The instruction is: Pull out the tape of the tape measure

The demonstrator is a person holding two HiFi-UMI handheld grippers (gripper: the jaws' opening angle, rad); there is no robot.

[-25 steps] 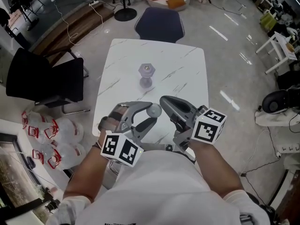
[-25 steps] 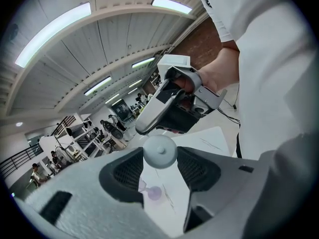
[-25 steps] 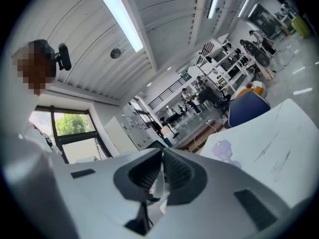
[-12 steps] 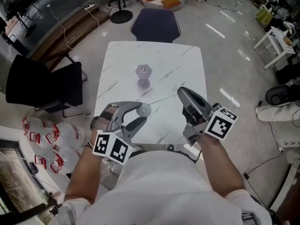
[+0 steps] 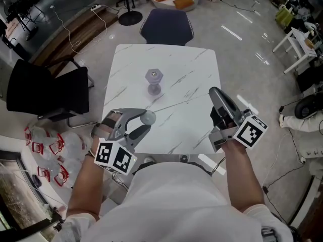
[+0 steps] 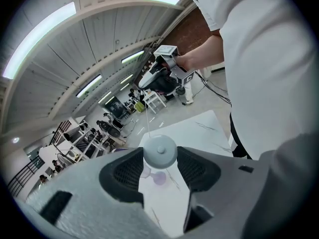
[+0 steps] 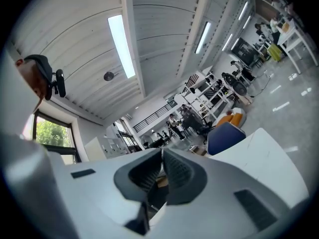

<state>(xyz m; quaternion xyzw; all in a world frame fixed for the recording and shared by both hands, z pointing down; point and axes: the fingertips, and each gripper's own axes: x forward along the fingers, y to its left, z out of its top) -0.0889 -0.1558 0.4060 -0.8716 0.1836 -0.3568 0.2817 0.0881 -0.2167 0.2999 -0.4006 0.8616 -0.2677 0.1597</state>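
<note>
Over the last second the right gripper (image 5: 216, 92), jaws together on the tape (image 6: 148, 118) end, has drawn well away from the left gripper (image 5: 146, 121), whose jaws clamp the tape measure (image 6: 159, 152) between them, so extraction appears under way.

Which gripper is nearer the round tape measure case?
Left. The left gripper clamps the case in its jaws; the right gripper, pinching the tape, is apart, off to its right.

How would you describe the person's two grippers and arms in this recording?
The left gripper and right gripper have smooth grey curved jaws lined with dark ribbed pads. Each carries a white cube with black square markers. The person wears a white short-sleeved shirt.
</note>
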